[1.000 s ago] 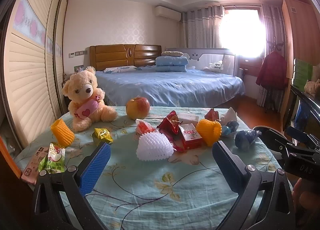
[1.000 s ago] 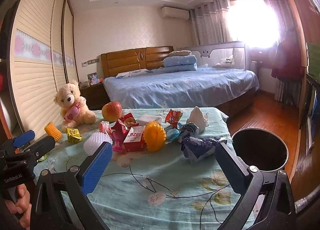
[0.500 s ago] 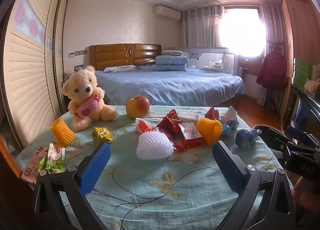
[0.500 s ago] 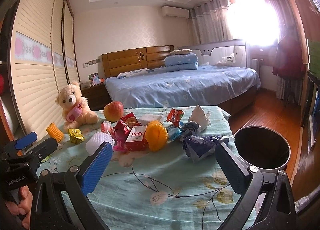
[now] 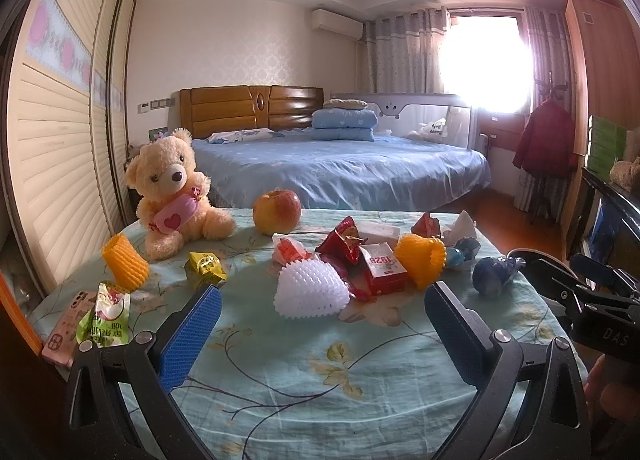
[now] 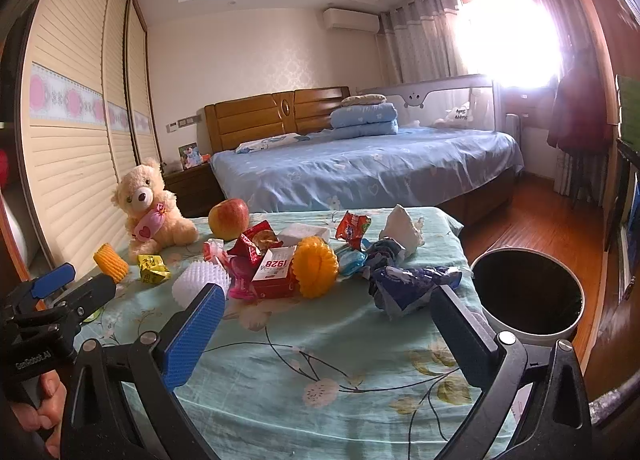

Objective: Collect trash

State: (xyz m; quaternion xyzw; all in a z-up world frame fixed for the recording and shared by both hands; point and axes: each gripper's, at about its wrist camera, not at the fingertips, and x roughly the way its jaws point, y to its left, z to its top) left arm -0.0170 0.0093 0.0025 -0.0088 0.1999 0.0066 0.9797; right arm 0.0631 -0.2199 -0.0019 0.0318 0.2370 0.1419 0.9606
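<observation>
both grippers, left [image 5: 320, 324] and right [image 6: 324, 320], hung spread and empty over the table [image 6: 320, 360]; wrappers [image 6: 404, 286] (a loose heap) lay mid-table, the bin [image 6: 528, 296] just beside its right edge.

Black-framed left gripper [image 5: 320, 324] and right gripper [image 6: 326, 318] with blue ribbed pads, silver screws.

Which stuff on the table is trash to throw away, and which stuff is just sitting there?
Trash job: blue wrapper, white foam net, red 1928 box, bin.
Just sitting there: teddy bear, apple, phone.
</observation>
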